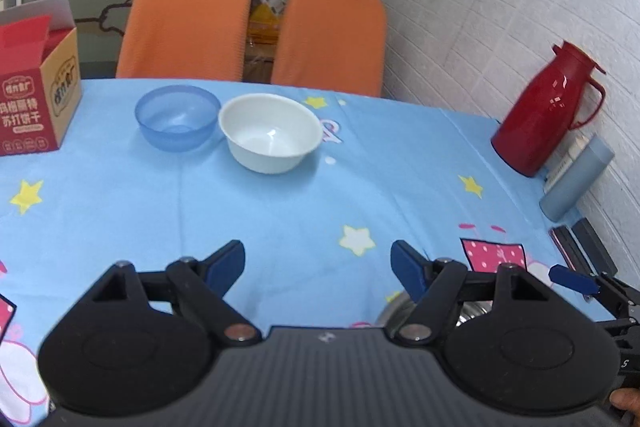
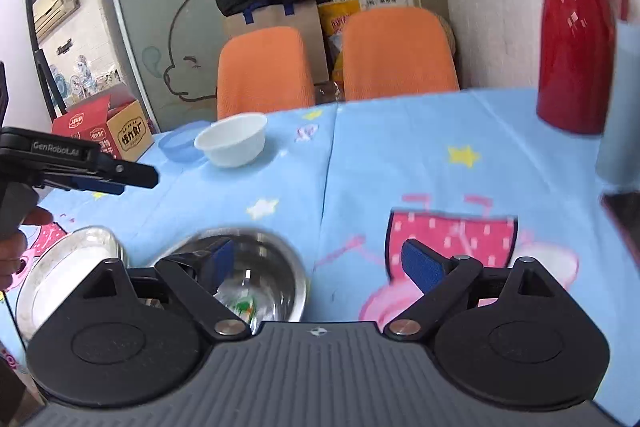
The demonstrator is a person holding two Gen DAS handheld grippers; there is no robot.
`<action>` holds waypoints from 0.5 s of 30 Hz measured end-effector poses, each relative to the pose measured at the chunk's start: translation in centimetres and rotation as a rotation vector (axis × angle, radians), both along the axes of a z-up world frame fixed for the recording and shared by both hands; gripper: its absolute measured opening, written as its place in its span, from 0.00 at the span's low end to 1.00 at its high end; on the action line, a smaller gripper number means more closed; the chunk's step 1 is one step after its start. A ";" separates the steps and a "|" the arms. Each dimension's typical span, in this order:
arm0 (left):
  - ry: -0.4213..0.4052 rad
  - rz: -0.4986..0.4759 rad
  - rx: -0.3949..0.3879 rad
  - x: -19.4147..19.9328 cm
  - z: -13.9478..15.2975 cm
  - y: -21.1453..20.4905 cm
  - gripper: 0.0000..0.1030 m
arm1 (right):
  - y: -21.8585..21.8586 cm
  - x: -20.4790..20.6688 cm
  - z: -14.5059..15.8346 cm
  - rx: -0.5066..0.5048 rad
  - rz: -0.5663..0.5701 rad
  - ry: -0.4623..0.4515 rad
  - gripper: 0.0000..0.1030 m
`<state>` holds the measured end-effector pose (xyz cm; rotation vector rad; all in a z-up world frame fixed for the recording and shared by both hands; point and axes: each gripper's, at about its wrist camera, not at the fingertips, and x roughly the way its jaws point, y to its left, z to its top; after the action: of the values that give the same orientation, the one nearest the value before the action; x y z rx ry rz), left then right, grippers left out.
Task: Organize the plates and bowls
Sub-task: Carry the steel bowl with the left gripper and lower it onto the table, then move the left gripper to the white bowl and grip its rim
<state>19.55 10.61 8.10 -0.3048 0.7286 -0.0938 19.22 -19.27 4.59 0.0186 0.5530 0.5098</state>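
1. The left gripper [image 1: 318, 263] hovers over the near part of the bench [image 1: 280, 211], which is covered in a light blue cartoon-print cloth; its blue-padded fingers are spread wide with nothing between them.
2. The right gripper [image 2: 320, 263] is likewise released, its fingers wide apart and empty. Its left finger hangs over a shiny round steel bowl [image 2: 272, 279] at the near edge of the bench; whether they touch cannot be told through the blur.
3. Just left of that bowl lies a shallow round steel plate [image 2: 68, 263], partly hidden by the gripper body.
4. Toward the far left sits a white round ceramic bowl [image 1: 270, 133], upright and empty.
5. Touching or just beside its left side stands a translucent blue plastic bowl [image 1: 178, 117], also upright.
6. At the far left edge is an open red and tan cardboard biscuit box [image 1: 38, 99].
7. On the right, against the white wall, stands a tall red thermos jug [image 1: 548, 111], with a grey-blue rectangular case [image 1: 576, 179] just nearer than it.
8. Beyond the bench are two orange chair backs [image 1: 188, 21].
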 end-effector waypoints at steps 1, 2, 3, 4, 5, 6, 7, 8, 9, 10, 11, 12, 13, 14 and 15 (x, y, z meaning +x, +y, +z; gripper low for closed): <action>-0.002 0.014 -0.012 0.4 0.2 0.8 0.71 | 0.5 0.9 0.6 -0.015 0.011 -0.014 1.00; -0.004 0.026 -0.022 0.9 0.3 1.5 0.71 | 1.1 1.8 1.1 -0.028 0.022 -0.025 1.00; -0.010 0.039 -0.043 1.5 0.6 2.4 0.71 | 1.8 2.9 1.7 -0.043 0.035 -0.036 1.00; -0.013 0.052 -0.065 2.3 0.9 3.0 0.71 | 2.6 4.1 2.3 -0.057 0.047 -0.045 1.00; -0.015 0.066 -0.090 3.1 1.0 3.6 0.71 | 3.5 5.1 2.8 -0.068 0.060 -0.050 1.00; -0.015 0.080 -0.119 3.9 1.1 4.1 0.71 | 4.3 6.2 3.2 -0.075 0.077 -0.054 1.00; -0.016 0.096 -0.148 4.7 1.1 4.6 0.71 | 5.2 7.3 3.6 -0.080 0.093 -0.054 1.00; -0.013 0.114 -0.171 5.5 0.9 4.9 0.71 | 6.1 8.4 3.9 -0.085 0.106 -0.052 1.00; -0.004 0.135 -0.188 6.6 0.6 5.2 0.71 | 7.0 9.5 4.0 -0.089 0.123 -0.049 1.00; 0.006 0.154 -0.197 7.5 0.2 5.3 0.71 | 7.9 10.6 4.1 -0.095 0.140 -0.043 1.00; 0.018 0.172 -0.206 8.4 -0.3 5.4 0.71 | 8.8 11.6 3.9 -0.104 0.151 -0.037 1.00; 0.030 0.189 -0.219 9.2 -0.9 5.5 0.71 | 9.6 12.7 3.7 -0.119 0.163 -0.030 1.00; 0.044 0.205 -0.230 9.9 -1.5 5.7 0.71 | 10.3 13.6 3.2 -0.133 0.175 -0.023 1.00; 0.062 0.227 -0.244 10.7 -2.2 5.9 0.71 | 11.0 14.5 2.7 -0.147 0.183 -0.013 1.00; 0.082 0.253 -0.260 11.5 -3.0 6.2 0.71 | 11.7 15.4 2.1 -0.158 0.190 0.001 1.00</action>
<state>31.09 16.85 5.14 -0.6495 0.7543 0.0658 34.65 -7.61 6.68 -0.1856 0.5982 0.6499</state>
